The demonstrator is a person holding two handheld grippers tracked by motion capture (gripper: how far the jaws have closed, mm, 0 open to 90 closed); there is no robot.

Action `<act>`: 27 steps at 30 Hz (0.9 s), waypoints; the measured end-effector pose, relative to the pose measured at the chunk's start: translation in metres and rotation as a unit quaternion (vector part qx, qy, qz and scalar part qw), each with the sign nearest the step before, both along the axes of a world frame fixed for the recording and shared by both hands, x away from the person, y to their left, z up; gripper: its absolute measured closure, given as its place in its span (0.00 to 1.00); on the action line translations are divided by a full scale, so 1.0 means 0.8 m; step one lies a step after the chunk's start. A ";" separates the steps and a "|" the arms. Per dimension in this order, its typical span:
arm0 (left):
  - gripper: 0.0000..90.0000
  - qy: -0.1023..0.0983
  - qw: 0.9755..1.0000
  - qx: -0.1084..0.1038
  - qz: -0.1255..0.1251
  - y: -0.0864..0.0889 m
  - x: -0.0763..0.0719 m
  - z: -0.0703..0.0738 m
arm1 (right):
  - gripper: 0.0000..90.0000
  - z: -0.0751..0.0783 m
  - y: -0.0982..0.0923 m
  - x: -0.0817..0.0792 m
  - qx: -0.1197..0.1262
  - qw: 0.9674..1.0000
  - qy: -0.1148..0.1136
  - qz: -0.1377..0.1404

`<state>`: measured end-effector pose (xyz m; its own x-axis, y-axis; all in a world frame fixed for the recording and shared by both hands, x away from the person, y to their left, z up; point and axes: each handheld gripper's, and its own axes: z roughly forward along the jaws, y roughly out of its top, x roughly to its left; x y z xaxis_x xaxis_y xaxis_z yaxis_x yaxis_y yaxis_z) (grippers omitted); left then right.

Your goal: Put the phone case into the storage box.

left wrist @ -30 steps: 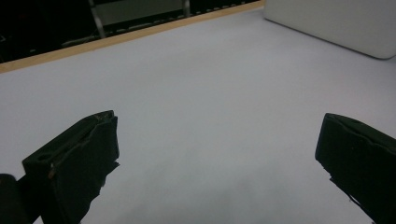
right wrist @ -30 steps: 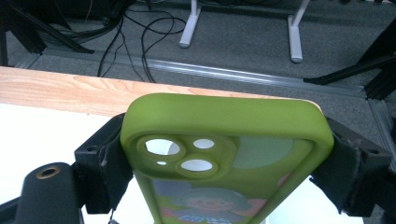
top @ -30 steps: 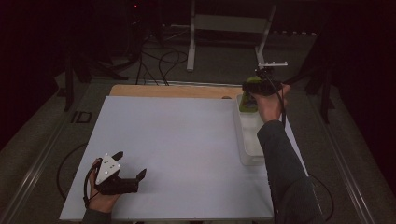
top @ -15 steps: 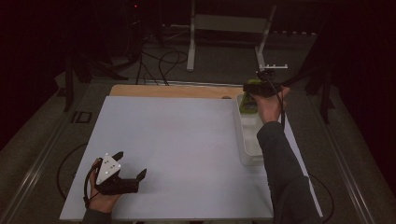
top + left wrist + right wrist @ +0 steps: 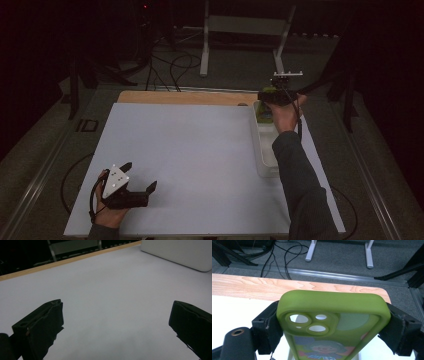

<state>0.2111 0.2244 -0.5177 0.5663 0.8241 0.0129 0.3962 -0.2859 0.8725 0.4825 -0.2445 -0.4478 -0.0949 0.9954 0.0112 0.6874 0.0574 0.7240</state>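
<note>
Grip comes first here: your right gripper (image 5: 332, 327) has its jaws closed on the two long edges of a green phone case (image 5: 331, 322), the pads pressing in from either side just below the camera cut-outs, and the case's top end pokes out beyond the fingertips toward the wooden strip (image 5: 249, 287) at the far edge of the table. In the high view that right gripper (image 5: 276, 96) holds the case above the far end of the white tray (image 5: 264, 165), seemingly lifted clear of it, though whether the lower end of the case touches the tray you cannot tell from these frames. Your left gripper (image 5: 138, 176) rests low over the white table (image 5: 190, 150), well apart from the tray, its jaws spread wide with nothing between them; its own view shows only bare tabletop between the fingers (image 5: 40, 325). You look to be in the carrying step, with the case picked up and not yet set down. The next move calls for keeping the squeeze steady, since the case is soft and held only by its rims, and bringing it over open tabletop before you let the jaws part.
</note>
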 end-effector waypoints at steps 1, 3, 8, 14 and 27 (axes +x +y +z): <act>0.00 0.000 1.000 0.000 0.000 0.000 0.000 0.000 | 0.17 -0.001 0.000 0.000 0.001 1.000 0.001 -0.001; 0.00 -0.001 1.000 0.001 0.000 0.000 0.000 0.000 | 0.17 -0.003 0.000 0.001 0.000 1.000 0.003 -0.002; 0.00 -0.001 1.000 0.000 0.000 0.000 0.000 0.000 | 0.17 -0.006 -0.001 0.002 0.000 1.000 0.004 -0.001; 0.00 -0.002 1.000 0.001 0.000 -0.001 0.000 0.000 | 0.17 -0.008 -0.001 0.002 0.001 1.000 0.005 0.001; 0.00 -0.001 1.000 0.002 -0.002 -0.001 0.000 0.000 | 0.17 -0.022 0.000 0.003 -0.005 1.000 0.012 -0.001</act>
